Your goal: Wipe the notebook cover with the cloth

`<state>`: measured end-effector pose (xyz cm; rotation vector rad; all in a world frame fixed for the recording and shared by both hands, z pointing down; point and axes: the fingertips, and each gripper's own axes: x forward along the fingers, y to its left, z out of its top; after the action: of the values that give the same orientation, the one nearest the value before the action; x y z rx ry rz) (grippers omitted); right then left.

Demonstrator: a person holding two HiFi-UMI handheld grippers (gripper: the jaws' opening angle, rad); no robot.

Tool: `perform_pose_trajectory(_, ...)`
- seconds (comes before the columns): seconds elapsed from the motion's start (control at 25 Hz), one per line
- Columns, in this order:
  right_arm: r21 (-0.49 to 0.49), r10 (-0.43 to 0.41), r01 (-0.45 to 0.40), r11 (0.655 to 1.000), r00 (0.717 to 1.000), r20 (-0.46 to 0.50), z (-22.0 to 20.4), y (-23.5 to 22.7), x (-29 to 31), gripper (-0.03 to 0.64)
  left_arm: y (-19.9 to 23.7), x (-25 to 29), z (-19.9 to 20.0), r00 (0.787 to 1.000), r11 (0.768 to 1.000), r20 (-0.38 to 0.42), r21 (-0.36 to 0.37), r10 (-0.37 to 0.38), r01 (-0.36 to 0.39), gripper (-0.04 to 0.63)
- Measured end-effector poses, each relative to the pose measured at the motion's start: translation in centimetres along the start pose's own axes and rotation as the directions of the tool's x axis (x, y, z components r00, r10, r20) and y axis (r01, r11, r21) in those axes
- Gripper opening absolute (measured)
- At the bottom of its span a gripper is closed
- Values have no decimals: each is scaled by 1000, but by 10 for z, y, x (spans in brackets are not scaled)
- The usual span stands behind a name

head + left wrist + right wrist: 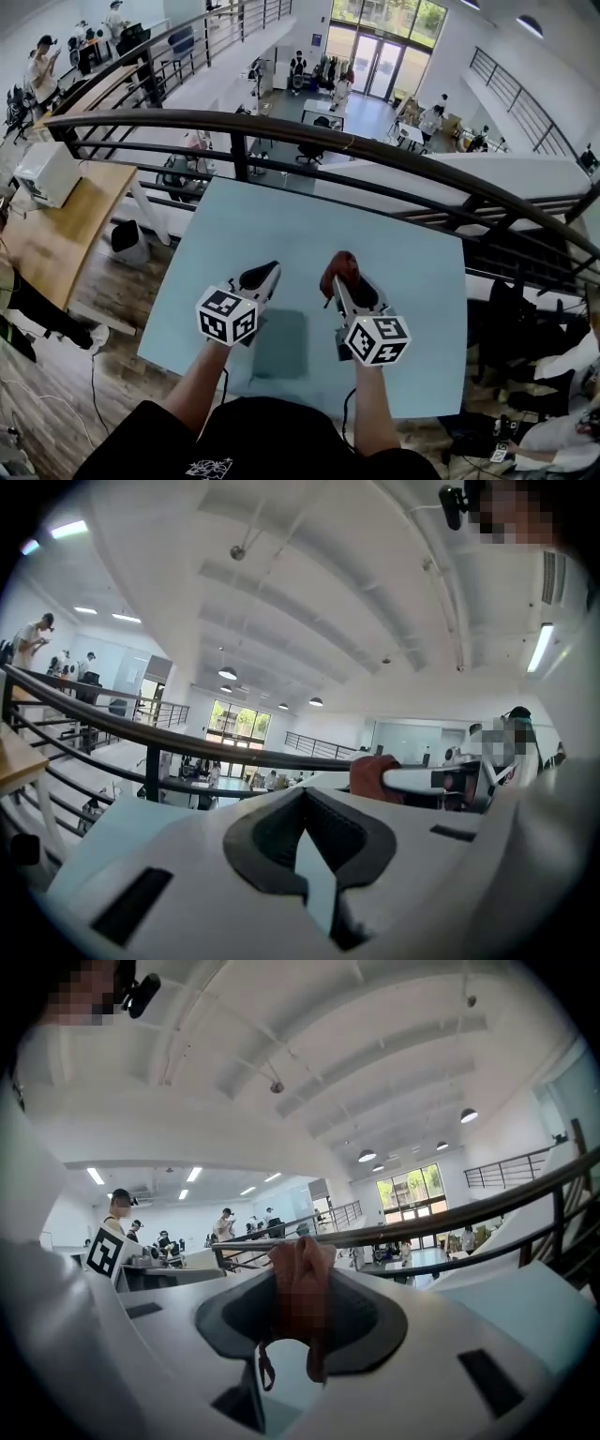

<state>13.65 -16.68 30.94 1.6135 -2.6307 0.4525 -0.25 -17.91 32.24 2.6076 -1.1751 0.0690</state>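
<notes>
A dark teal notebook [281, 344] lies flat on the light blue table [412, 281], near its front edge, between my two arms. My right gripper [339, 274] hovers above the table just right of the notebook, shut on a bunched reddish-brown cloth [342, 267]. The right gripper view shows that cloth [300, 1288] pinched in the jaws with a loop hanging down. My left gripper [266, 274] is held just left of it, shut with nothing in it. Across in the left gripper view the cloth [371, 776] shows to the right. The notebook is out of both gripper views.
A dark curved handrail [309, 136] with rails runs along the table's far side, above a lower floor with desks and people. A wooden desk [56, 230] stands at the left. Cables and bags lie on the floor at the right.
</notes>
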Motion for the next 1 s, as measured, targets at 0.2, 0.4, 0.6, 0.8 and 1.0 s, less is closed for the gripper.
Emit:
perform_pose_trajectory(0.2, -42, -26, 28, 999, 997, 66, 32, -1, -6, 143, -4, -2, 31, 998, 999, 60, 43, 5, -8, 8)
perform_pose_trajectory(0.4, -77, -29, 39, 996, 992, 120, 57, 1, -17, 143, -10, -3, 49, 995, 996, 98, 83, 16, -24, 8)
perform_pose_trajectory(0.6, -119, -28, 47, 992, 987, 155, 80, 2, -24, 143, -13, -1, 71, 991, 991, 126, 123, 40, -56, 8)
perform_pose_trajectory(0.8, -142, -24, 51, 989, 983, 184, 94, 5, -29, 143, -15, -7, 92, 984, 988, 171, 138, 45, -69, 8)
perform_pose_trajectory(1.0, -154, -27, 59, 986, 980, 198, 98, 3, -32, 141, -16, -10, 104, 980, 985, 196, 154, 46, -77, 8)
